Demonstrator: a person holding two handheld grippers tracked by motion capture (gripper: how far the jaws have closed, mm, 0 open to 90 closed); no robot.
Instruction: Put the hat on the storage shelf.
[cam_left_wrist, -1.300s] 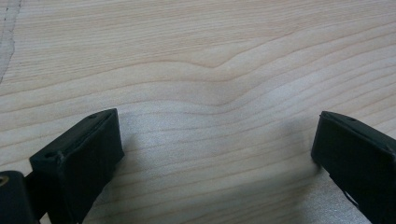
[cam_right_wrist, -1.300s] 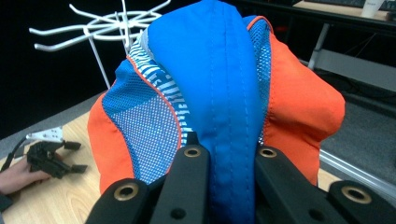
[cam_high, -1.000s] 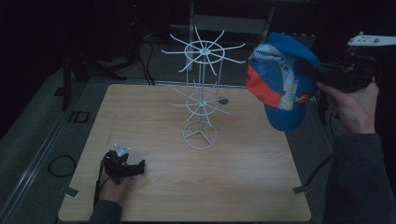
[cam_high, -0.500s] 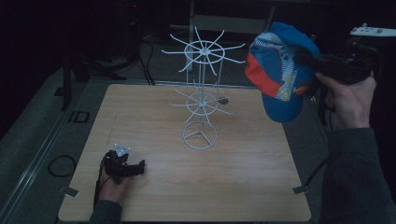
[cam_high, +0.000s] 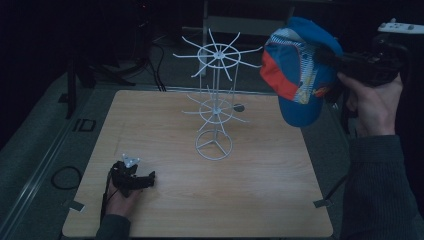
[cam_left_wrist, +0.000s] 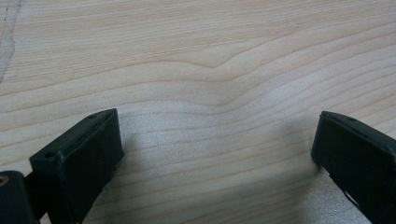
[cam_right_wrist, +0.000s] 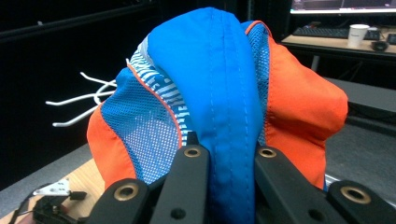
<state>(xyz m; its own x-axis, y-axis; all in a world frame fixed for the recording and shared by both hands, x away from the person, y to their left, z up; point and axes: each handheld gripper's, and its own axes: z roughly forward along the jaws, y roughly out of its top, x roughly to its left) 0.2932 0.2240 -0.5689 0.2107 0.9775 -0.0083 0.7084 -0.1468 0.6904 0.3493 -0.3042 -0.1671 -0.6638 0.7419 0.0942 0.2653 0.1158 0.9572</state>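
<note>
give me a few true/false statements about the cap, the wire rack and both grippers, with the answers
1. The right gripper is shut on the blue and orange cap. True.
2. The cap hangs on the white wire rack. False: it is held in the air to the right of the rack, not on its prongs.
3. The left gripper grips a cloth. False: it is open, with bare wood between its jaws.
4. The left gripper rests low on the wooden table, near its front left corner. True.
5. The rack lies tipped over. False: it stands upright on its ring base.
</note>
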